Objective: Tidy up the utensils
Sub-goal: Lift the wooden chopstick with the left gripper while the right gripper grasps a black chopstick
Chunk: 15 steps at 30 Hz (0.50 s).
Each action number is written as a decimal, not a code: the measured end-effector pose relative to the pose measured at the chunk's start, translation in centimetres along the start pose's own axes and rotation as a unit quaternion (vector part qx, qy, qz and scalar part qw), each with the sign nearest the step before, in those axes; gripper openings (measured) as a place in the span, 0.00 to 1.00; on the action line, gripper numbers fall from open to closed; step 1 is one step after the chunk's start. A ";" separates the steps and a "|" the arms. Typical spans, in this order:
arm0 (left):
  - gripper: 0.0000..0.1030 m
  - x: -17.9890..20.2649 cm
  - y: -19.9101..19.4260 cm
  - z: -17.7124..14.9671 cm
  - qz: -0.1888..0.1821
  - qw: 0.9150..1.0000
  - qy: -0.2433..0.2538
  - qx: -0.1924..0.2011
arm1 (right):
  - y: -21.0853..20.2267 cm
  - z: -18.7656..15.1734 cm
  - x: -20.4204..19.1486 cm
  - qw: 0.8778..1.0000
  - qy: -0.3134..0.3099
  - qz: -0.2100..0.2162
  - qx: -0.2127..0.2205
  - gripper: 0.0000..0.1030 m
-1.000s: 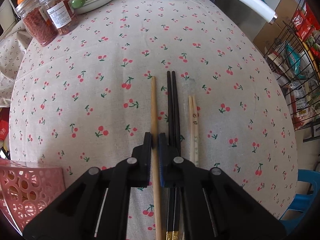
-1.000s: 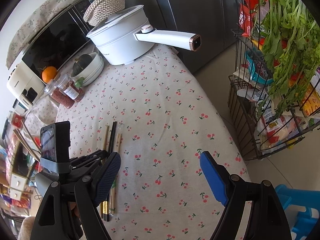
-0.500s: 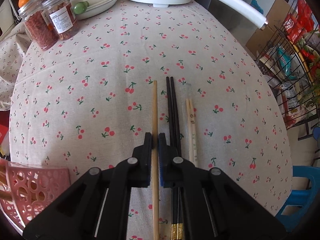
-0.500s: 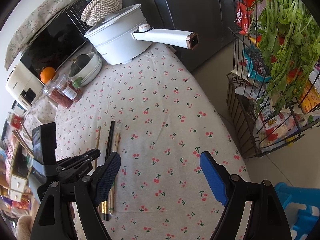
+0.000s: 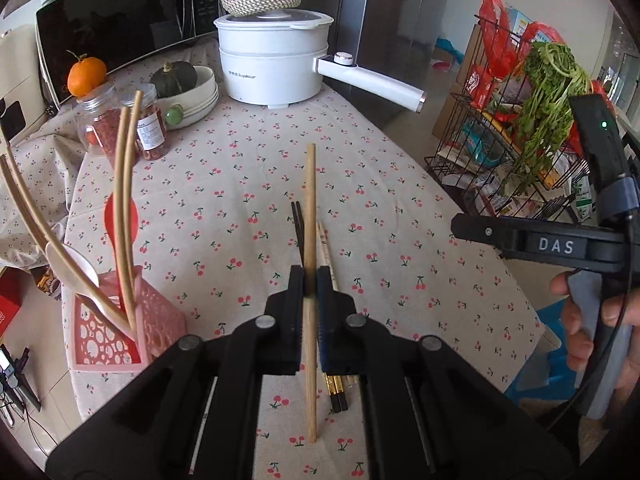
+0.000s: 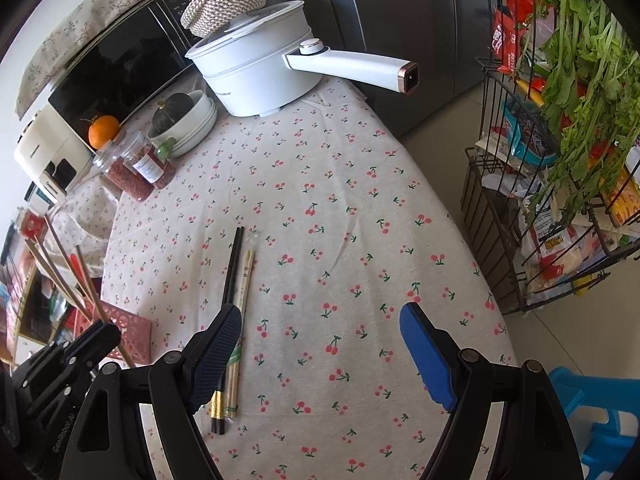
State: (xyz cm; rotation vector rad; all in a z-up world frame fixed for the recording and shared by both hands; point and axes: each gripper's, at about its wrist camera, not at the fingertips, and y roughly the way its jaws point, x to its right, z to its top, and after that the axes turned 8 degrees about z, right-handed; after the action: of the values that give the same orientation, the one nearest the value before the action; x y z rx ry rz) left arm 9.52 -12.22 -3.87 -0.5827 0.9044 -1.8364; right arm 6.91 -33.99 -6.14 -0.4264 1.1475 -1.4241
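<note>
My left gripper [image 5: 310, 280] is shut on a single wooden chopstick [image 5: 310, 216] and holds it lifted above the table, pointing away from me. A black chopstick pair [image 6: 231, 276] and a pale bamboo pair [image 6: 243, 292] lie side by side on the cherry-print tablecloth [image 6: 320, 220]. A pink perforated utensil basket [image 5: 120, 332] stands at the front left and holds wooden chopsticks [image 5: 122, 200] and a white spoon [image 5: 76, 264]. My right gripper [image 6: 320, 352] is open and empty, hovering over the table's front right.
A white electric pot [image 5: 276, 60] with a long handle stands at the back. Two jars [image 5: 120, 128], an orange [image 5: 86, 74], a bowl with a squash [image 5: 180, 84] and a microwave [image 5: 120, 12] are at the back left. A wire rack of groceries [image 6: 560, 140] stands right of the table.
My left gripper has lifted the wooden chopstick off the table and tilted upward, so the basket and the room came into view. The right gripper has barely moved.
</note>
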 end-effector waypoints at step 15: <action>0.07 -6.6 -5.4 -3.8 -0.042 0.995 -0.074 0.052 | 7.4 -0.6 -5.3 0.995 -0.016 0.071 -0.068 0.58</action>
State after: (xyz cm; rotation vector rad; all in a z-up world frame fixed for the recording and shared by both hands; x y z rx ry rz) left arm 6.52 -3.60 -1.96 -0.6903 0.6903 -1.8753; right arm 11.74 -27.58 -10.59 -0.4524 1.2287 -1.2161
